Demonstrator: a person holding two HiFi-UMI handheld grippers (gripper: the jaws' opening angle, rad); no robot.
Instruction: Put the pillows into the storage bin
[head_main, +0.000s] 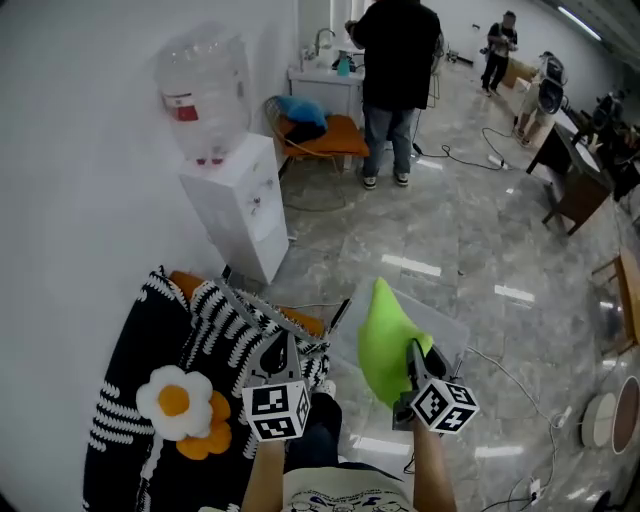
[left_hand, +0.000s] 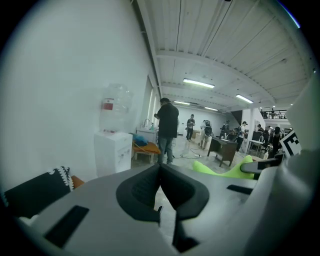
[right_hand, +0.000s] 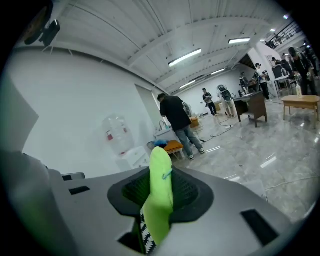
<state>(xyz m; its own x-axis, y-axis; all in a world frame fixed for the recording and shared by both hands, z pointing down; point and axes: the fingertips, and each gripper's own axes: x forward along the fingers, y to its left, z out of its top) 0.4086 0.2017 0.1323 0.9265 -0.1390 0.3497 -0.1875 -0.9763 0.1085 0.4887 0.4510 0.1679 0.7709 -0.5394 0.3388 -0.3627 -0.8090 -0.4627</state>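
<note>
Right gripper view: the right gripper (right_hand: 161, 190) pinches the green pillow (right_hand: 161, 165), the left gripper (left_hand: 160, 172) is pressed together empty; hold firm until above the pale bin (head_main: 450, 330).

**Glossy grey marble-look floor (head_main: 440, 250) running the length of an open workroom**

A white water dispenser (head_main: 240, 205) is standing on it against the left wall, with an orange chair (head_main: 325, 140) sitting just beyond and a white sink counter (head_main: 325, 85) standing behind that. A person (head_main: 395, 70) in a dark top and jeans is standing beside the chair. Dark cables (head_main: 470, 158) are trailing across the tiles towards a dark brown desk (head_main: 575, 185) standing at the right. Nearest the camera, a clear plastic bin (head_main: 445, 325) is resting on the floor, with a thin cable (head_main: 520, 385) curling just past it.
</note>
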